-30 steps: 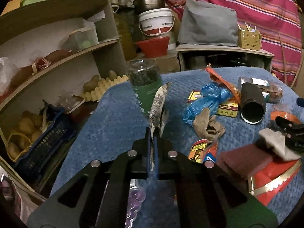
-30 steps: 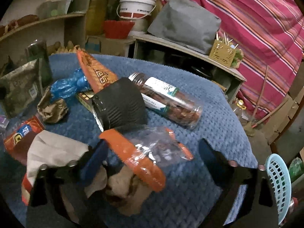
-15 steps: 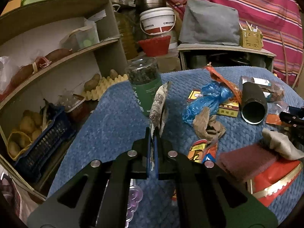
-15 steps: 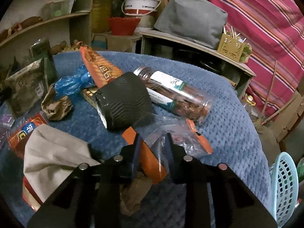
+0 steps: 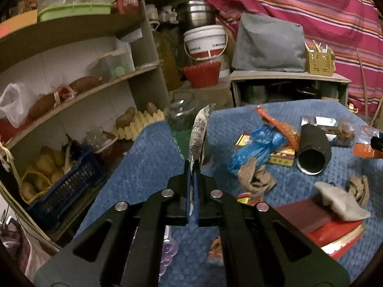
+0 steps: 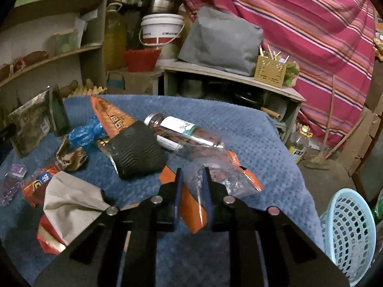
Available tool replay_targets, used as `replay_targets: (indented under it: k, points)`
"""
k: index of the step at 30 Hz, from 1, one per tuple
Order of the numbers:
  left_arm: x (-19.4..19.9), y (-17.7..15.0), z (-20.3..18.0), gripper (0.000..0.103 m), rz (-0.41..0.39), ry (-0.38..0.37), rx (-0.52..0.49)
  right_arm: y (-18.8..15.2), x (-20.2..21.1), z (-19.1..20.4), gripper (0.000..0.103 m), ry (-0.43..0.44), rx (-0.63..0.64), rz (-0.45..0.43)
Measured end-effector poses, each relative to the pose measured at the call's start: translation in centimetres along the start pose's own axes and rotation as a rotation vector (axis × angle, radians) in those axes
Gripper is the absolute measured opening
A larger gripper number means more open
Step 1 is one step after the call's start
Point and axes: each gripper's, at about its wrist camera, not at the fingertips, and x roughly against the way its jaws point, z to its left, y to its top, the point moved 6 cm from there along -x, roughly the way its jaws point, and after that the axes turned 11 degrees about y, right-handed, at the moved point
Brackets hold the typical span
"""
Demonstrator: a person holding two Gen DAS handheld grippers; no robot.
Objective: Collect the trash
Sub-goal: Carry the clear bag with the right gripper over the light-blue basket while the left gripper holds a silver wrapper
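On the blue-covered surface (image 6: 251, 129), litter lies scattered; the pale-blue basket (image 6: 347, 227) stands off to the right, nearest the right tool (image 6: 192, 179), whose jaws are closing on a clear, orange-edged bag (image 6: 191, 203). The left tool (image 5: 191, 174) pinches a patterned wrapper (image 5: 199, 129) upright. No writing legible.

No text can be read with certainty. The white bucket (image 6: 160, 31) carries a line of small grey print, too blurred to read. The orange snack wrapper (image 6: 112, 119) shows only an unclear pattern.
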Motion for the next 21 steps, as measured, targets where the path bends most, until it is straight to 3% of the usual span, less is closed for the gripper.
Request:
replay_targets:
  k: [10,17,21]
  points:
    - [4.4,2.7,-3.3,0.000,-0.080,-0.040,-0.014,-0.3,3.3,-4.3,0.017,-0.003,-0.067,-0.044]
    - [8.5,4.0,-7.6,0.000,-0.112,-0.135,-0.038,-0.7,6.2,-7.4,0.017,-0.025,-0.100,-0.073]
    - [10.8,4.7,-10.8,0.000,-0.123,-0.200,-0.069,-1.3,8.7,-11.6,0.017,-0.063,-0.159,-0.097]
